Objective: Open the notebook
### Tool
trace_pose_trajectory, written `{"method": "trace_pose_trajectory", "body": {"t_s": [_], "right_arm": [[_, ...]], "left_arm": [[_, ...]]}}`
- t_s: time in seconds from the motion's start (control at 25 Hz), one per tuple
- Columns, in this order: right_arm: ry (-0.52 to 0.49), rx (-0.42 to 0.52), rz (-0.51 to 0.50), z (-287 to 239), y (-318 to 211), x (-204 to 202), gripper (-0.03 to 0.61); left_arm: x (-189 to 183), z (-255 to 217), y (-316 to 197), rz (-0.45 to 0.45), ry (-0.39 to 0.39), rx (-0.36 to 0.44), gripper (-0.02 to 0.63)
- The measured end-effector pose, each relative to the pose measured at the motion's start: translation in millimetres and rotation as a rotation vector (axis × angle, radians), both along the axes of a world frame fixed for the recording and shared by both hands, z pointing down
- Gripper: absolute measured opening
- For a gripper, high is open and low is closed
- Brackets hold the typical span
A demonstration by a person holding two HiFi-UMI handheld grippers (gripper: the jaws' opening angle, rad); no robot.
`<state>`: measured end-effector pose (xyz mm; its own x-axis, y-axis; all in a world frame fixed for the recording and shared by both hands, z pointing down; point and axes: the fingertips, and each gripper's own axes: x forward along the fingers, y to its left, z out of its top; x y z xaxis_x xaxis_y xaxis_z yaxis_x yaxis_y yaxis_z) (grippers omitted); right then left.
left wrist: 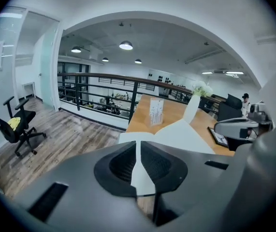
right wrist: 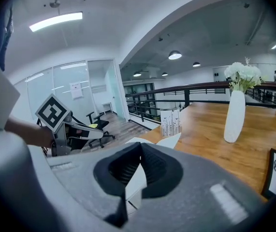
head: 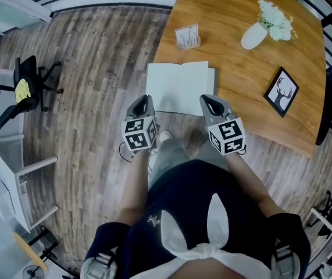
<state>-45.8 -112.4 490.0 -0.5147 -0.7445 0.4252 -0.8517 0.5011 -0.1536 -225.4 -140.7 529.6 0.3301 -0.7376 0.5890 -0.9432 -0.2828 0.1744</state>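
The person's dark-clad torso (head: 203, 214) fills the bottom of the head view, with both forearms reaching forward from it. Past them come the two grippers, each with a marker cube behind its jaws.

The left gripper (head: 145, 99) is clenched. Its own view shows the jaws closed, with a thin white sliver in the slot between them. I cannot tell whether that sliver is a pinched page or only paper seen through the slot. The right gripper (head: 209, 100) looks the same: its tips meet, and a white wedge shows behind them.

Both grippers point at the near edge of the notebook (head: 177, 86), the left at its near left corner and the right at its near right corner. The notebook shows blank white pages and covers the near corner of the wooden worktop (head: 235, 74).

Further back on the worktop a small card stand (head: 188, 37) sits beyond the notebook. To the right is a framed deer picture (head: 282, 92), and beyond it a white vase (head: 253, 36) holding white flowers (head: 276, 20).

Well off to the left, a black office chair (head: 29, 89) stands on the plank floor (head: 96, 57).
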Motion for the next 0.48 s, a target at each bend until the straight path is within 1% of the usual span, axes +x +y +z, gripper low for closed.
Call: {"method": "trace_pose_trajectory", "body": {"t_s": [0.24,0.36,0.48], "right_arm": [[-0.008,0.04,-0.048,-18,4,5,-0.002],[-0.007,0.062,-0.074,-27,6,6,-0.002],[-0.004,0.082,-0.093,-35,8,8,-0.003]], "left_arm": [[37,-36,5,0.033,0.05,0.088,0.029],[52,-48,10,0.055,0.069,0.113,0.029],[65,-62,15,0.076,0.107,0.132,0.024]]}}
